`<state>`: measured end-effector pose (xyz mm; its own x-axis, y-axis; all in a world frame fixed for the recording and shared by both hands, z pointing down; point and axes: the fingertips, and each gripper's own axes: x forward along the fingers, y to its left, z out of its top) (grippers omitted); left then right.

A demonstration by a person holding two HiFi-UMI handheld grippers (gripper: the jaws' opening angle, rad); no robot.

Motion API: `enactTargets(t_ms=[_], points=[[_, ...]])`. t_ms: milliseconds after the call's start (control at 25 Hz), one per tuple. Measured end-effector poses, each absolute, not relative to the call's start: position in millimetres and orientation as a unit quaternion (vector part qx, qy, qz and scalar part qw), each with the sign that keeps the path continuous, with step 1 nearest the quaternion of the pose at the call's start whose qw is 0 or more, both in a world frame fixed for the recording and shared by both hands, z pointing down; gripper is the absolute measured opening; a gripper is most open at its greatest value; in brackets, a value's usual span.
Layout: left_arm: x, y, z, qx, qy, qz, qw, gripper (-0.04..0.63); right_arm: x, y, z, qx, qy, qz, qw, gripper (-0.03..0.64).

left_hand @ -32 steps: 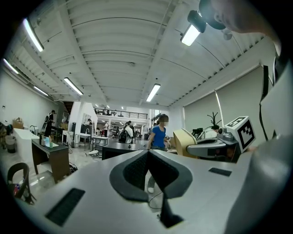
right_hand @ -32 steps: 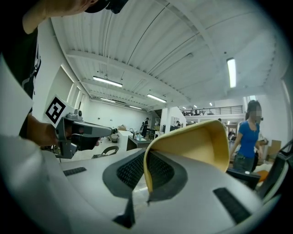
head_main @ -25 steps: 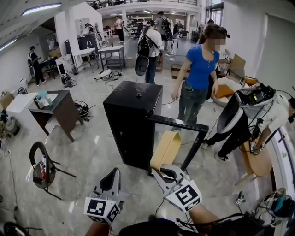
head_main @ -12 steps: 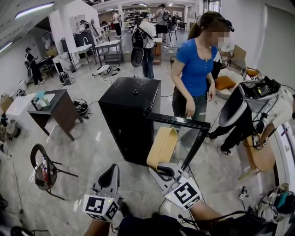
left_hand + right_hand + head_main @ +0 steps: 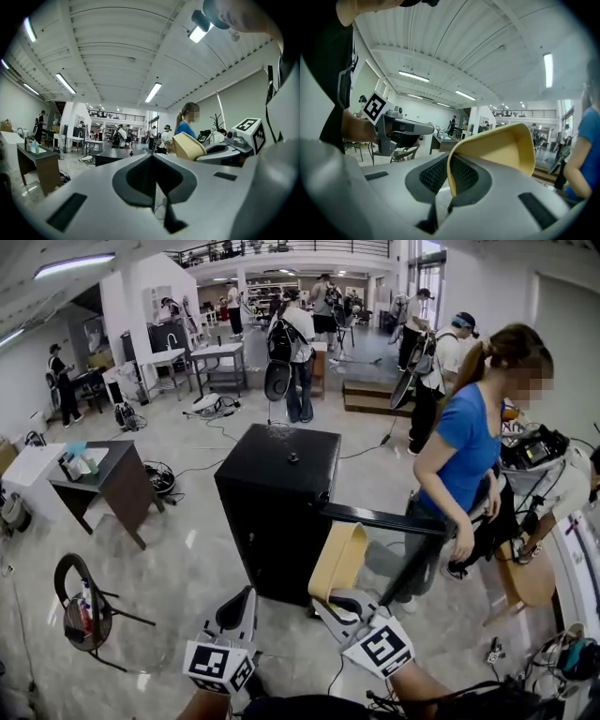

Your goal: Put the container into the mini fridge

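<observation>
The black mini fridge (image 5: 277, 510) stands on the floor in the middle of the head view, its door (image 5: 386, 521) swung open to the right. My right gripper (image 5: 339, 599) is shut on the rim of a tan, shallow container (image 5: 338, 557), held up in front of the open fridge. In the right gripper view the container (image 5: 499, 149) rises from the jaws of the right gripper (image 5: 450, 180), its rim pinched between them. My left gripper (image 5: 236, 604) hangs lower left of the fridge, shut and empty. Its own view shows the left gripper (image 5: 153, 161) with jaws meeting, and the container (image 5: 188, 146) at right.
A person in a blue shirt (image 5: 461, 460) stands right beside the fridge door. Another person bends over gear (image 5: 536, 479) at far right. A dark table (image 5: 111, 474) is at left, a black stand (image 5: 79, 600) at lower left. Several people stand at the back.
The person in blue has walked from behind the fridge round to the right of its door. Both grippers and the container have stayed nearly where they were.
</observation>
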<state>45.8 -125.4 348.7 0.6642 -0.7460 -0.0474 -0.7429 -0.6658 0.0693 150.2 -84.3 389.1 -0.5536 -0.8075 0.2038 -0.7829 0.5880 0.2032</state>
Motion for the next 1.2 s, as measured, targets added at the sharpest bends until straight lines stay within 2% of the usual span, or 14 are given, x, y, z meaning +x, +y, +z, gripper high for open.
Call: enactTargets(t_ms=[840,1200], points=[[-32,-264,364,0.938,-0.342,-0.039,0.029,0.006,72,-214,404,0.498,-0.851,-0.038,0.161,0.021],[-68,-299,397,0.944,-0.328,-0.026,0.035,0.006,26,-245,443,0.493,-0.847,-0.021,0.196,0.021]])
